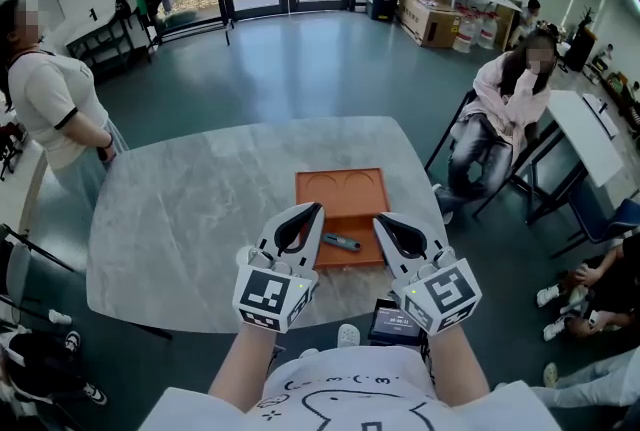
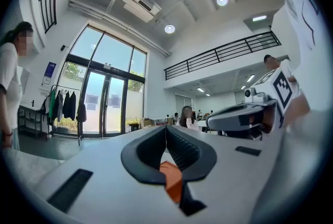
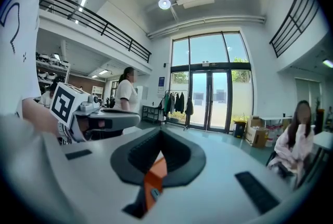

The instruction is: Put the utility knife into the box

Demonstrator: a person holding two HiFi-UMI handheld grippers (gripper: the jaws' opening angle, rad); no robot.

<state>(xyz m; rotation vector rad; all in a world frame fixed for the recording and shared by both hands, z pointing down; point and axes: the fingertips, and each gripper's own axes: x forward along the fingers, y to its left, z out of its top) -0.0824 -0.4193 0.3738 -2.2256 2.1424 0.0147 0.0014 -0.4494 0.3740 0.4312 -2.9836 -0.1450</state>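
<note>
The utility knife point(image 1: 341, 242) lay inside the orange box point(image 1: 340, 187), in its near compartment, close to the tabletop's point(image 1: 190, 219) near edge. From the head view it showed between the left tool point(image 1: 314, 211) and the right tool point(image 1: 381, 220), both held above that edge, jaws pressed together, pinching nothing. A standing person point(image 1: 55, 109) waited by the left edge, and a seated person point(image 1: 505, 104) sat beyond the far right corner

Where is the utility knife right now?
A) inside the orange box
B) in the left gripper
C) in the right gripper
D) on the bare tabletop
A: the head view shows the utility knife lying in the orange box, near its front edge.
</note>
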